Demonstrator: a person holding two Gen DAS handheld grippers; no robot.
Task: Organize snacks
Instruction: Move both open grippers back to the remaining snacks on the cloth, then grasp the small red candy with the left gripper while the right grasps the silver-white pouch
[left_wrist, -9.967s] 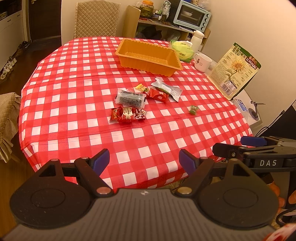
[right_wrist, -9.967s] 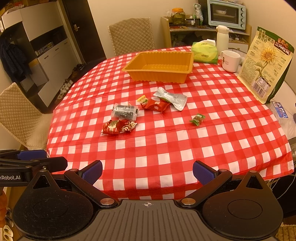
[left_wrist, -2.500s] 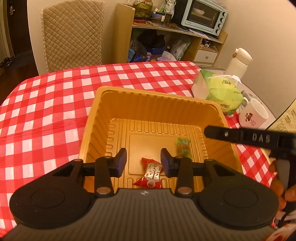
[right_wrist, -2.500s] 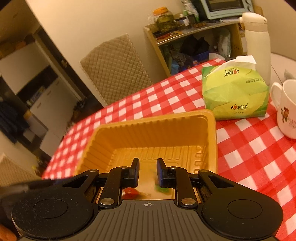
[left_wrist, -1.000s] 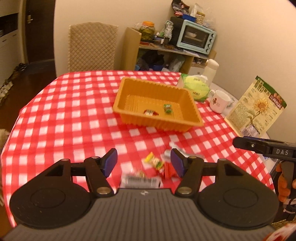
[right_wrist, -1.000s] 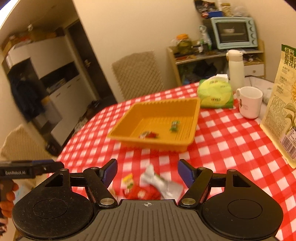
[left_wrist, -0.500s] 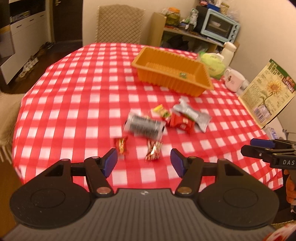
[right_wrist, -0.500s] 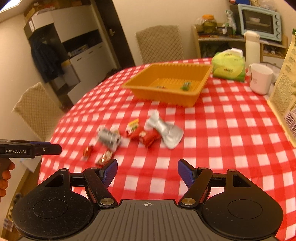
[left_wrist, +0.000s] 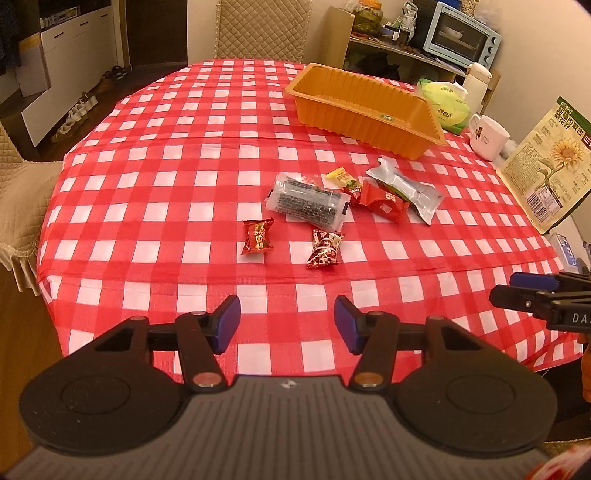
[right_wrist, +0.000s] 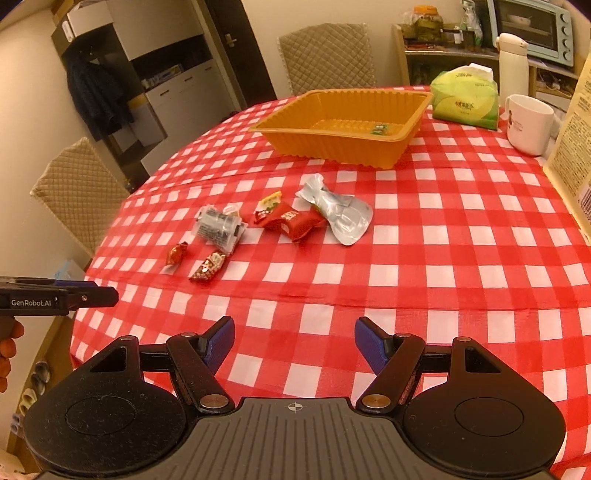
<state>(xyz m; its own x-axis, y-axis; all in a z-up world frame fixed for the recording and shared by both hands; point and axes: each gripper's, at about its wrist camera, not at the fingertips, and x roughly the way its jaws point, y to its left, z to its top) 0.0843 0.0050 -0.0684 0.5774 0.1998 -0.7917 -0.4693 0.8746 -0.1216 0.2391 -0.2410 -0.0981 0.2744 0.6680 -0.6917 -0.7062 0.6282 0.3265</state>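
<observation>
An orange tray (left_wrist: 369, 110) (right_wrist: 332, 144) stands at the far side of the red checked table; a small green snack (right_wrist: 379, 129) lies inside. Loose snacks lie mid-table: two small red candies (left_wrist: 258, 236) (left_wrist: 325, 248), a clear pack of dark snack (left_wrist: 308, 199), a red packet (left_wrist: 384, 201), a yellow candy (left_wrist: 341, 176) and a silver pouch (left_wrist: 404, 188). My left gripper (left_wrist: 287, 325) is open and empty over the near table edge. My right gripper (right_wrist: 294, 343) is open and empty, also near the front edge, and shows at the right of the left wrist view (left_wrist: 517, 291).
A green tissue pack (right_wrist: 465, 98), a white mug (right_wrist: 528, 123), a white flask (right_wrist: 511, 62) and a sunflower seed bag (left_wrist: 546, 166) stand at the table's right. Padded chairs (right_wrist: 328, 55) (right_wrist: 77, 188) surround the table. A shelf with a toaster oven (left_wrist: 461, 35) is behind.
Both grippers have pulled back from the tray toward the near table edge. The red candy and green snack they carried lie in the tray. Both stay open.
</observation>
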